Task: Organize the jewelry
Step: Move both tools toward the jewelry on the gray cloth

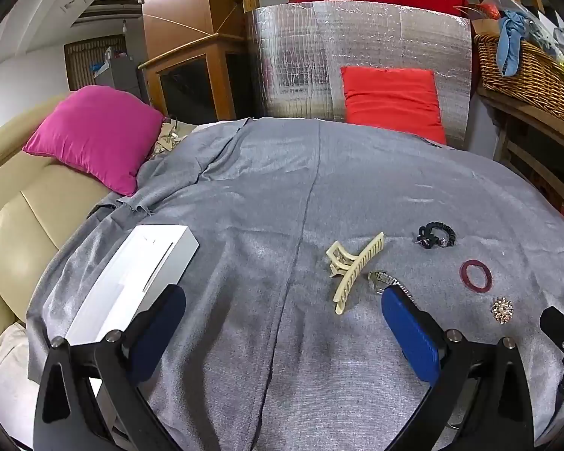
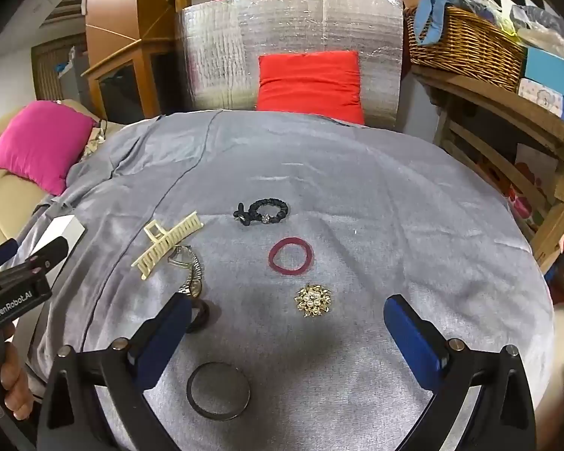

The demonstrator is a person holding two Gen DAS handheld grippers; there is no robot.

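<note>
Hovering wide and empty, both tongs (image 1: pixel 282 323) (image 2: pixel 287 334) face the counter (image 2: pixel 413 225); the brooch (image 2: pixel 313 300) lies just ahead between the right tongs' fingers, nearer them than the left.

On the grey cloth lie one cream hair claw (image 2: pixel 168 243), one black scrunchie (image 2: pixel 264 212), one maroon hair tie (image 2: pixel 291 255), one pearl brooch (image 2: pixel 313 299), one metal watch (image 2: pixel 190 270), one dark bangle (image 2: pixel 218 391) and one white box (image 1: pixel 131 282).

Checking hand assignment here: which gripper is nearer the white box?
Left. The white box lies right beside the left gripper, by its left finger; the right gripper hovers farther right, over the jewelry.
</note>
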